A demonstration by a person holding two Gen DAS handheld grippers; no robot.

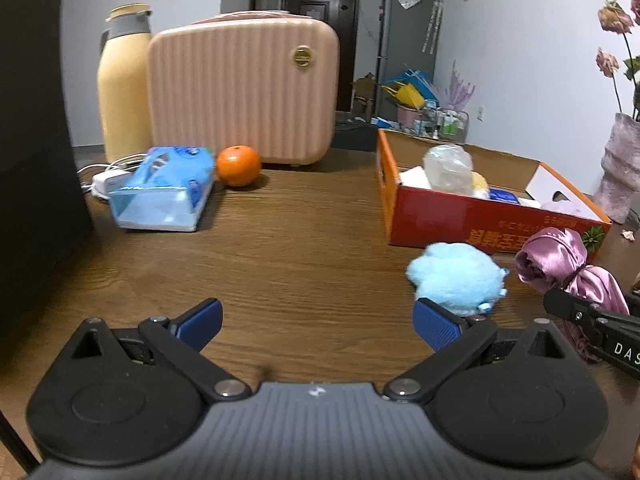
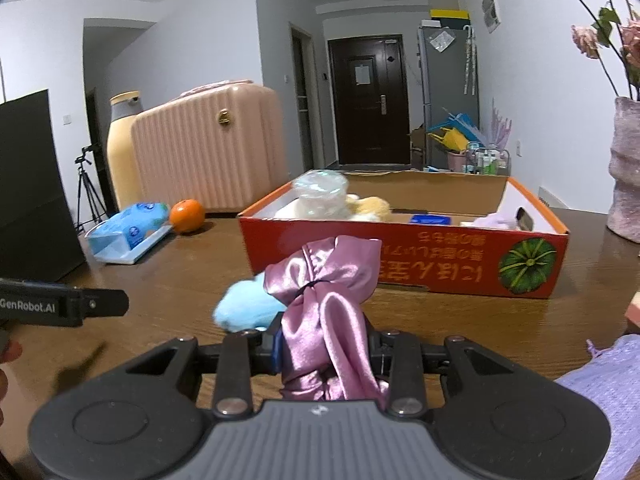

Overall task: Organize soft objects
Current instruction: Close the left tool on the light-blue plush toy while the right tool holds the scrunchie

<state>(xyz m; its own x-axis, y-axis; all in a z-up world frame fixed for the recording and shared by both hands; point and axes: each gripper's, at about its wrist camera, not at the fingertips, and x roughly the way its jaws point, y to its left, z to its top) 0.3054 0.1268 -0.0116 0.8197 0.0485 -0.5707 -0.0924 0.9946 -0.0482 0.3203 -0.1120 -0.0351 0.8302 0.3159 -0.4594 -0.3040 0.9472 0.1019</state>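
Pink satin pouch (image 2: pixel 328 300): glossy, crumpled, cinched at neck by dark tie, pinched between pads of right hand-held gripper (image 2: pixel 326 350), jaws narrow, lifted above desk (image 2: pixel 168 280).

Blue plush toy (image 1: pixel 456 276): fluffy, rounded, lying on wood-grain desk just ahead of left hand-held gripper (image 1: pixel 318 326), beside its right finger; jaws wide, empty.

Red cardboard box (image 2: pixel 400 264): open-topped, rectangular, just behind pouch and plush, soft items plus crinkly clear bag inside.

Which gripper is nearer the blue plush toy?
Left. The left gripper, open, has its right finger at the blue plush toy. The right gripper, beside the toy, is shut on the pink satin cloth.
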